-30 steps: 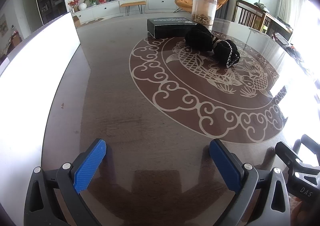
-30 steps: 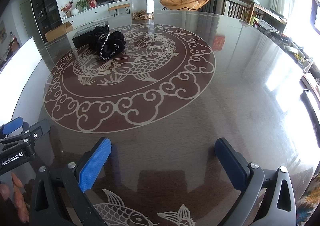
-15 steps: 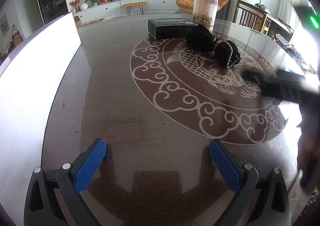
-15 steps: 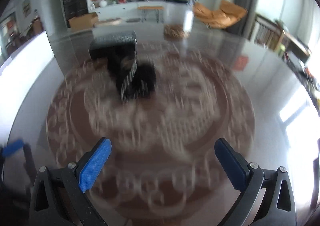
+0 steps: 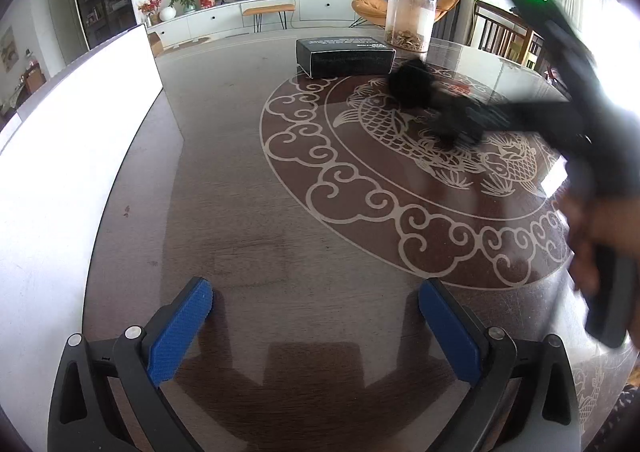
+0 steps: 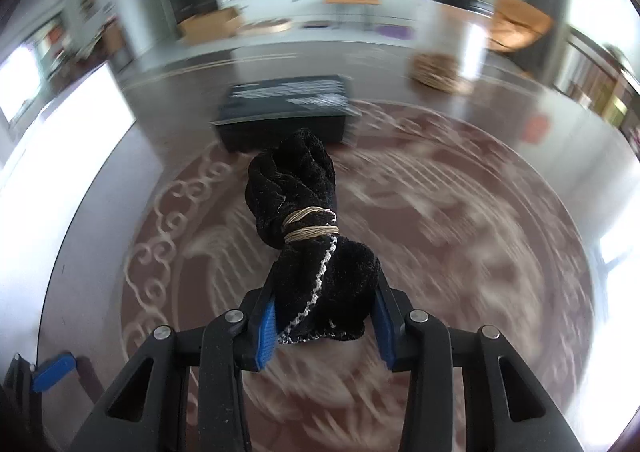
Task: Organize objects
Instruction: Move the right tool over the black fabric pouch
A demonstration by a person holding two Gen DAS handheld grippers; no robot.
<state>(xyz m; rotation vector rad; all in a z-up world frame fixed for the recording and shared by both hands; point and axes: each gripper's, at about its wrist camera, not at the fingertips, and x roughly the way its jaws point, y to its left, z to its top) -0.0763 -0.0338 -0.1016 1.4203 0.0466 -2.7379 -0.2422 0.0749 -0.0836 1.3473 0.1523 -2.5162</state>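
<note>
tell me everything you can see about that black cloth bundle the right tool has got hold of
The black cloth bundle looks like soft, fuzzy fabric, scrunched into two lumps and cinched at the waist by wraps of tan cord. A thin white beaded trim runs down its near lump. The right tool is shut on that near end, blue pads pressing both sides. The far lump points toward the black box on the patterned table. Whether it is lifted cannot be told.

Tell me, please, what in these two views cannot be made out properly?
- Left wrist view: the right claw is motion-blurred; its hold on the black cloth bundle is unreadable.
- Right wrist view: the black box has its print smeared by blur, its front partly hidden behind the bundle.
- Right wrist view: the clear jar is blurred; its contents are unclear.
</note>
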